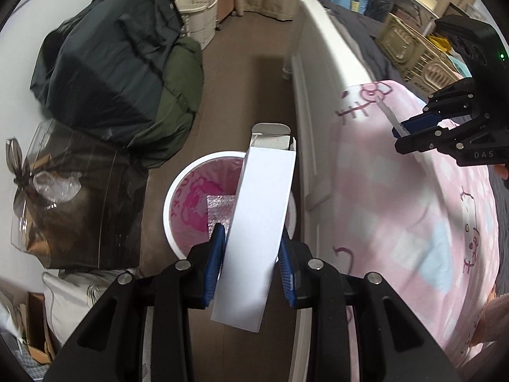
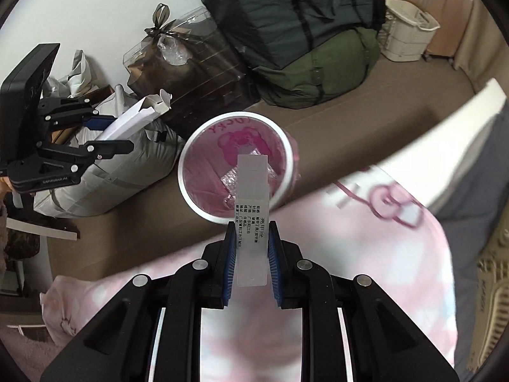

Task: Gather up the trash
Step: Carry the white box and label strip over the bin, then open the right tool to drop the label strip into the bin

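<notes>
My left gripper (image 1: 251, 254) is shut on a long white cardboard box (image 1: 261, 210) whose open far end hangs over the rim of a white trash bin (image 1: 171, 191) with a pink liner. A piece of bubble wrap (image 1: 219, 210) lies inside. My right gripper (image 2: 251, 254) is shut on a flat translucent plastic packet (image 2: 253, 197) with black print; its far end reaches over the trash bin (image 2: 191, 197). The right gripper (image 1: 413, 133) also shows at the right of the left wrist view, over the bed. At the left of the right wrist view, the left gripper (image 2: 108, 133) holds the white box (image 2: 136, 114).
A pink patterned blanket (image 1: 413, 222) covers the bed, with a white bed frame (image 1: 318, 95) right of the bin. Dark and green duffel bags (image 1: 127, 73), a clear bag of brown rubbish (image 1: 73, 197) and a grey sack (image 2: 105, 172) crowd the wall. A laundry basket (image 1: 200, 16) stands farther back.
</notes>
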Demonstrator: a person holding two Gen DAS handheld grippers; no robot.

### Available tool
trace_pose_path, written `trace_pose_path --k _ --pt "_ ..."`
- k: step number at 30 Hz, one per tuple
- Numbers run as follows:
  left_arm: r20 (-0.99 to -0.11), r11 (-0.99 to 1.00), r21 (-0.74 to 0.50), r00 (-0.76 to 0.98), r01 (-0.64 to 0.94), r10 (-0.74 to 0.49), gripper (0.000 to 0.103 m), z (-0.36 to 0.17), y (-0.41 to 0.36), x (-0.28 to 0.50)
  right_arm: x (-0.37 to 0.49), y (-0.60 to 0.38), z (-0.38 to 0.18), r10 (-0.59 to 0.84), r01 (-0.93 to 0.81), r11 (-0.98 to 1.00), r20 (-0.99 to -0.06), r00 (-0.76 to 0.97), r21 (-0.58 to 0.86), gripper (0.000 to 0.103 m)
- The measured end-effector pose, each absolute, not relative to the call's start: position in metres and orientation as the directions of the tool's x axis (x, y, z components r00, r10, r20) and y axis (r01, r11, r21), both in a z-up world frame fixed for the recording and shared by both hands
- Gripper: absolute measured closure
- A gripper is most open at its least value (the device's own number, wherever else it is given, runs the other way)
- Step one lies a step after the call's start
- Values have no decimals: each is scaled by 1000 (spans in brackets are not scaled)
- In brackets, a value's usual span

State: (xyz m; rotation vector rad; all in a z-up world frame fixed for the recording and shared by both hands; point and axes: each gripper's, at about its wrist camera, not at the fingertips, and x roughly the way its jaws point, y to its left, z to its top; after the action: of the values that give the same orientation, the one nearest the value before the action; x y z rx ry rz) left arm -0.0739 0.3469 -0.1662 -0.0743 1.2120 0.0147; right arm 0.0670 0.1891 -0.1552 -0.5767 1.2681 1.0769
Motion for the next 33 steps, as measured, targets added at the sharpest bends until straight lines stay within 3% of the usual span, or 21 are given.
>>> trace_pose_path --k 14,24,33 --pt "-901 974 -152 430 -170 -65 71 -199 397 -69 65 262 -182 263 -869 437 -957 -126 234 85" --pt "-913 923 -221 401 -314 -83 71 -263 413 -71 70 296 -200 201 -873 437 -970 -139 216 85" --pt "-950 917 -161 308 -366 -43 71 -285 403 -87 65 313 -245 190 -896 349 -957 -220 275 85"
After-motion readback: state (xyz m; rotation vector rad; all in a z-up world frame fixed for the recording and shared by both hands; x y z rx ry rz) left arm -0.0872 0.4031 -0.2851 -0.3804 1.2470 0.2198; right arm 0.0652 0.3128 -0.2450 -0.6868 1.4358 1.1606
